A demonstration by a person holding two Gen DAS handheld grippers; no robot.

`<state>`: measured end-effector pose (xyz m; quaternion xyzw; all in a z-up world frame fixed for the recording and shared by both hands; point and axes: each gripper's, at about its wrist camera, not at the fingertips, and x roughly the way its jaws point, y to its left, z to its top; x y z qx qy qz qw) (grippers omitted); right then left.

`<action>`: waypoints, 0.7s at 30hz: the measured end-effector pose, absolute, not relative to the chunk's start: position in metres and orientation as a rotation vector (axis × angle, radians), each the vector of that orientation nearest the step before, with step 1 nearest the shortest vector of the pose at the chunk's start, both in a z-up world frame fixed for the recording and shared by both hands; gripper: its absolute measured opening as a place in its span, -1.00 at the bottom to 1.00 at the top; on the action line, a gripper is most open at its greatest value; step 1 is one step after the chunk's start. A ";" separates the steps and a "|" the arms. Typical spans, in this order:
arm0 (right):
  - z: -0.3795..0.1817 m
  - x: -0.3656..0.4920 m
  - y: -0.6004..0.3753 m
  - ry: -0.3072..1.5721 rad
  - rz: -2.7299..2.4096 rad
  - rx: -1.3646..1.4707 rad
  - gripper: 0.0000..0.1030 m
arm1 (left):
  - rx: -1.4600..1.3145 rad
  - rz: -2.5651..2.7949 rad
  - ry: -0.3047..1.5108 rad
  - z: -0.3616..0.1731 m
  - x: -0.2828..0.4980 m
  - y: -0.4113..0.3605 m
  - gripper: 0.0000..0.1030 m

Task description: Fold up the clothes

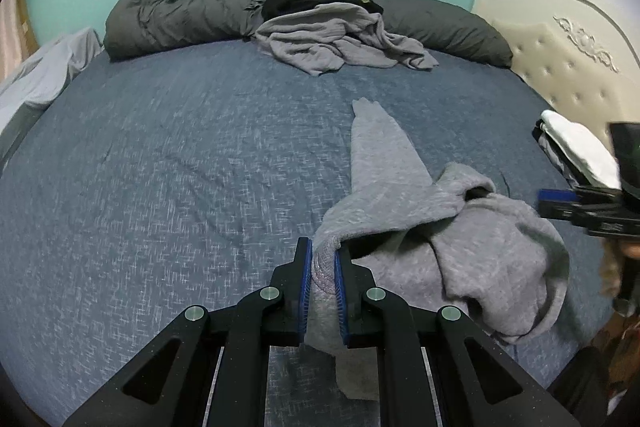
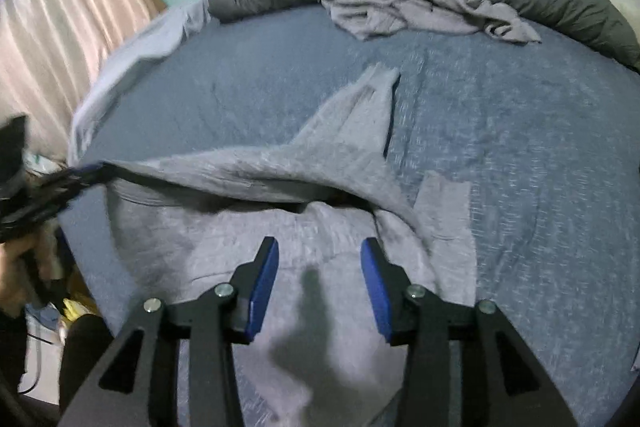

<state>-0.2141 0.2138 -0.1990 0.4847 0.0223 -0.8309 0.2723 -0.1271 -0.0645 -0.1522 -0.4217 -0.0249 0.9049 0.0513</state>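
Your bed [image 1: 160, 155] with its blue cover fills the space ahead of both sets of fingers, and a dark grey duvet [image 1: 168, 15] lies rolled along its far edge. Against that roll, well beyond your fingers, sits a crumpled pale grey garment [image 1: 340, 39]. The grey sweatshirt [image 1: 480, 247] lies rumpled on the bed directly in front of you, one sleeve stretched away from the fingers. Your left gripper [image 1: 323, 259] is clenched on the sweatshirt's edge. Your right gripper [image 2: 320, 255] hovers just above the sweatshirt, fingers spread apart and gripping nothing.
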 end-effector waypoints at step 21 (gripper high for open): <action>-0.133 -0.178 0.285 -0.012 -2.337 1.168 -0.81 | -1.214 2.806 -0.037 -0.097 -0.111 -0.059 -0.77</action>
